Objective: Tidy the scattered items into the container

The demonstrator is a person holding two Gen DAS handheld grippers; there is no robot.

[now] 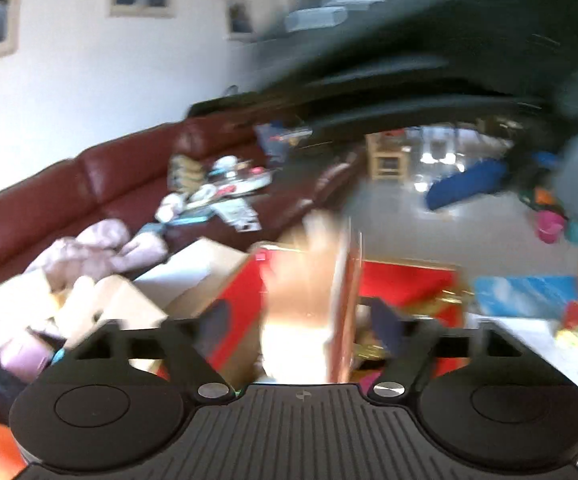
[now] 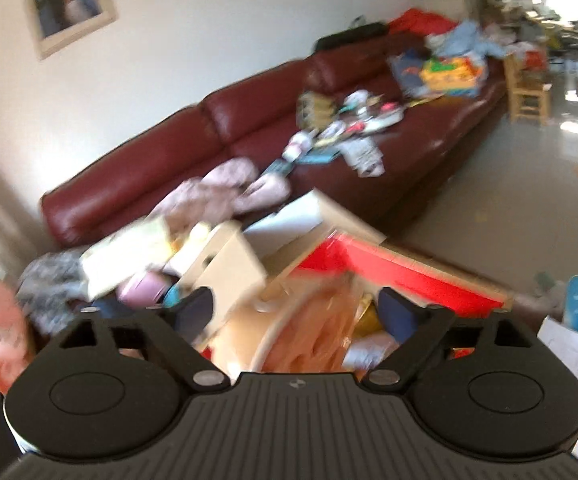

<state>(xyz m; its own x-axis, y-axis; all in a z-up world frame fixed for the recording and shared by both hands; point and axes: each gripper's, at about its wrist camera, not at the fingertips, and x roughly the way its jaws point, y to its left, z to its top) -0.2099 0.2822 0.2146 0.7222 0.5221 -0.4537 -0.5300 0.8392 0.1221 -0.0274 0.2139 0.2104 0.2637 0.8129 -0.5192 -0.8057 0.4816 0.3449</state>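
Both our grippers spread wide, left gripper and right gripper above the red box, blurred orange item between fingers, ungripped.

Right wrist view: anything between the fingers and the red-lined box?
Nothing visible blocks it. The right gripper hangs open right at the red-lined box, with a blurred orange item between the fingers, over the box's opening. Blur hides whether the item touches them.
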